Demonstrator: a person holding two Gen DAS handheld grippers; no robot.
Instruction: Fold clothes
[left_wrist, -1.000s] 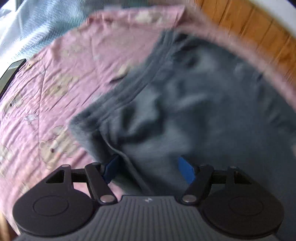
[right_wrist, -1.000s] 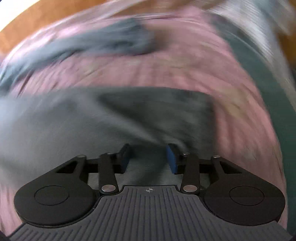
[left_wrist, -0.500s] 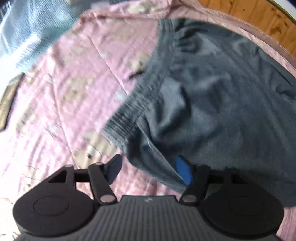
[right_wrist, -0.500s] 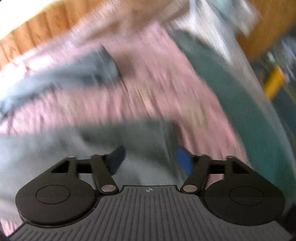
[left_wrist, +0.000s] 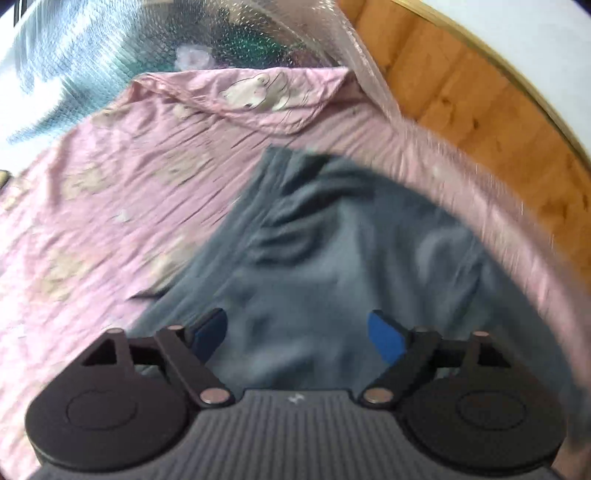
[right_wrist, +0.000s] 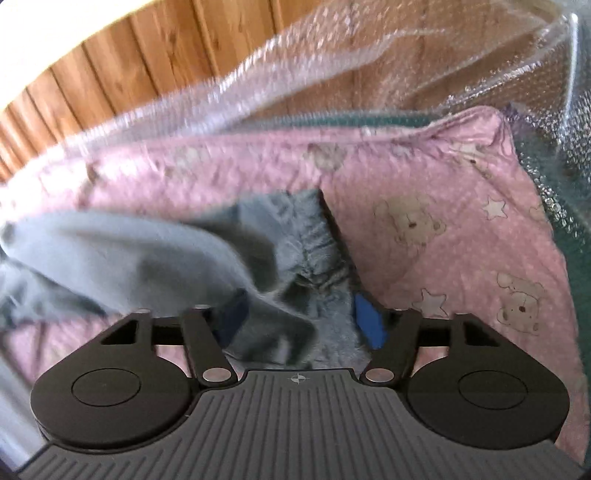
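Observation:
A pair of dark grey shorts (left_wrist: 332, 251) with an elastic waistband lies on a pink bear-print sheet (left_wrist: 122, 192). My left gripper (left_wrist: 297, 334) is open and hovers over the shorts near the waistband, its blue pads wide apart. In the right wrist view the shorts (right_wrist: 122, 254) lie bunched, with the gathered waistband (right_wrist: 317, 258) running between the fingers. My right gripper (right_wrist: 301, 317) is open, its pads either side of the grey cloth; whether they touch it is unclear.
Clear bubble wrap (right_wrist: 332, 74) covers the edge of the bed beyond the sheet (right_wrist: 443, 206). A wooden panel wall (left_wrist: 480, 96) stands close behind. A green surface (right_wrist: 576, 295) shows at the right edge.
Both grippers have swung round over the bed; the left now sits further over the shorts. The right gripper has opened wider and now faces the waistband and the wall.

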